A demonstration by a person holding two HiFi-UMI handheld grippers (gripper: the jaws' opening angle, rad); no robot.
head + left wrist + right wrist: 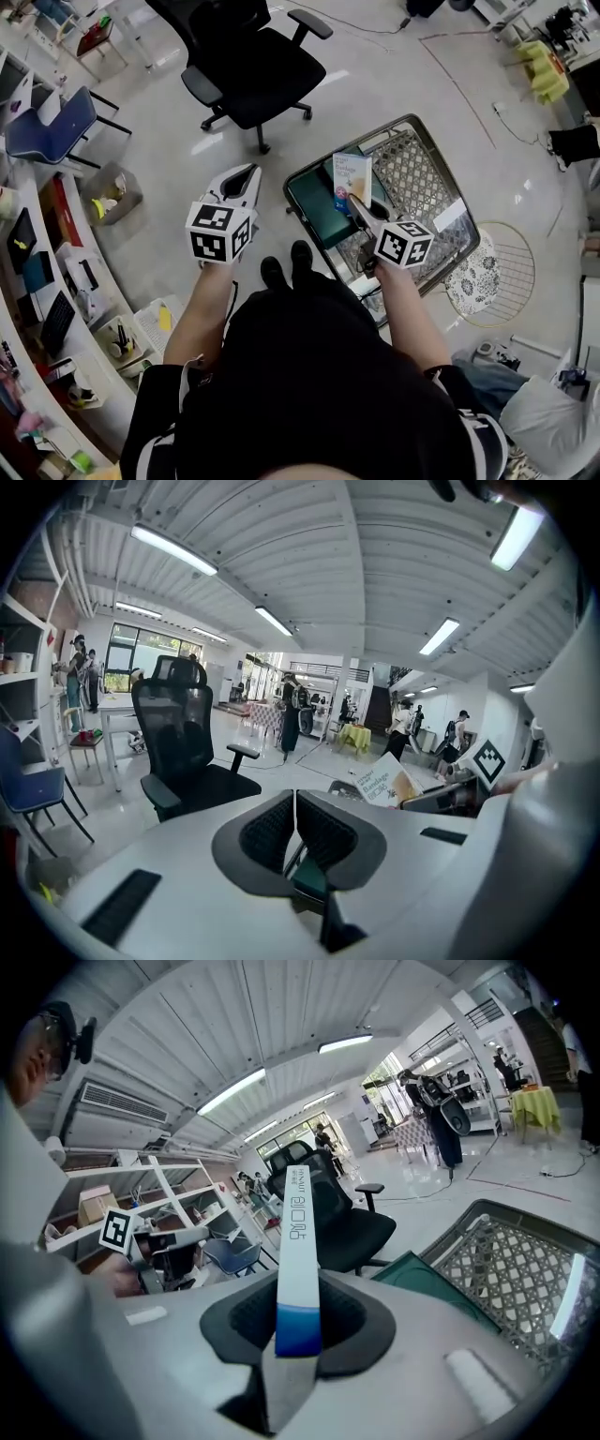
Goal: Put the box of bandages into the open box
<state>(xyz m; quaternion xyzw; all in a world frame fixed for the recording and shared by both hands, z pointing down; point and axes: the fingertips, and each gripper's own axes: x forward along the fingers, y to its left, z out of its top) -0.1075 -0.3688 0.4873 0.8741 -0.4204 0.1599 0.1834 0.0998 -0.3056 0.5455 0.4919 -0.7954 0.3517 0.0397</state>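
Head view looks down past the person's dark top and black shoes (pixel 286 267) onto both tools held out over a pale floor. The right tool (pixel 354 202), with its marker cube (pixel 405 244) close to the hand, is clamped on the box of bandages (pixel 352 178), a slim white carton with a blue band, gripped by one end so the rest stands clear of the jaws. It hangs over the far part of the open box (pixel 319 211), a dark green container set on the near left corner of a metal-framed lattice tabletop (pixel 412 173); whether the carton touches the green box cannot be told. Right gripper view confirms the grip: the carton (pixel 298 1241) shows edge-on, pinched between the two pads of the right tool (pixel 298 1312), with the green box (pixel 422 1274) and the lattice (pixel 516 1260) just beyond on the right. The left tool (pixel 246 173) hovers well to the left of the tabletop, above bare floor, and in the left gripper view its jaws (pixel 294 799) are pressed together with nothing between them. From there the carton (pixel 382 782) shows off to the right. A black office chair (pixel 248 66) stands beyond both tools.
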